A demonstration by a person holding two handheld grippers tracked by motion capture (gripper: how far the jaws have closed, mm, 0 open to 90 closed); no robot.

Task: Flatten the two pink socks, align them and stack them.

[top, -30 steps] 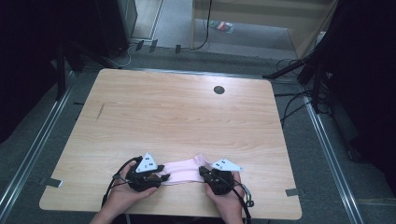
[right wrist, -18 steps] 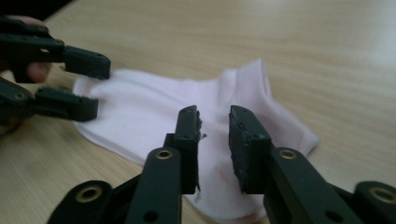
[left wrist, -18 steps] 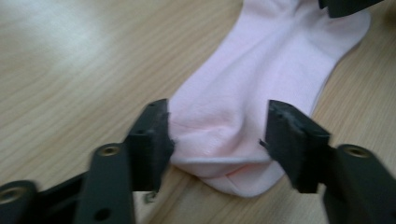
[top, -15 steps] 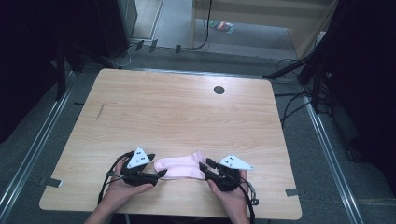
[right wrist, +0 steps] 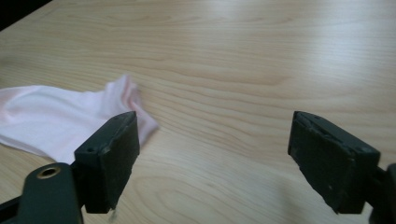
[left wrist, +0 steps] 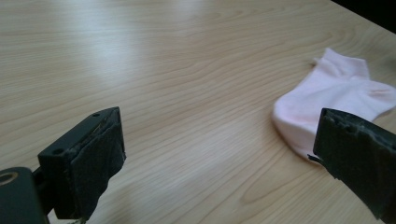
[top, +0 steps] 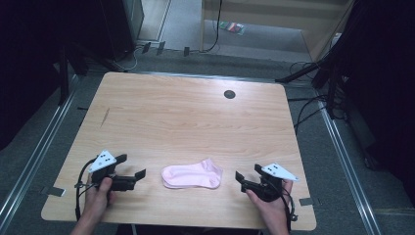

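A pink sock [top: 192, 176] lies flat near the table's [top: 186, 117] front edge, its long axis running side to side, cuff end toward the right. The left gripper [top: 138, 177] rests off the sock's toe end, jaws wide and holding nothing; the right gripper [top: 239, 178] sits off the cuff end, equally wide and empty. Both point inward at the sock, neither touching it. They look about equally near, so either could reach it first.

Left gripper [left wrist: 219, 163] gapes wide over table [left wrist: 163, 70], pink sock [left wrist: 327, 102] right.
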